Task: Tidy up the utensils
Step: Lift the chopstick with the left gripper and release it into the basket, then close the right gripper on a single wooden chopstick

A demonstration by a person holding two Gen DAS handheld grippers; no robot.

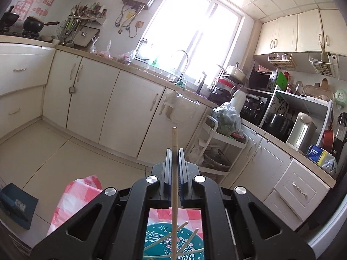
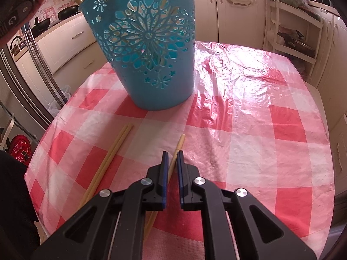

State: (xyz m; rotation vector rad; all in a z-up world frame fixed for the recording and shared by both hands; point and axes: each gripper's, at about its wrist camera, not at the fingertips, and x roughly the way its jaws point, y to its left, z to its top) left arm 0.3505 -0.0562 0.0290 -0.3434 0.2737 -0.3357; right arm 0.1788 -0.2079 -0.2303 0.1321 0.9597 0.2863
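Observation:
My left gripper (image 1: 174, 151) is shut on a single wooden chopstick (image 1: 174, 138), which stands nearly upright and pokes out above the fingertips. Below it, seen through the gripper's frame, is the open top of the teal cut-out utensil holder (image 1: 156, 238) with several chopsticks (image 1: 184, 227) inside. In the right wrist view the holder (image 2: 147, 49) stands on the red-and-white checked tablecloth (image 2: 260, 130). My right gripper (image 2: 172, 153) is low over the table, shut on a chopstick (image 2: 180, 143) that lies slanted on the cloth. A pair of chopsticks (image 2: 117, 149) lies to its left.
A kitchen surrounds the table: cream cabinets (image 1: 86, 91), a sink under a bright window (image 1: 182, 65), and a white trolley (image 1: 216, 143) with bags beside the counter. A hand with the other gripper (image 2: 17, 6) shows at the upper left of the right wrist view.

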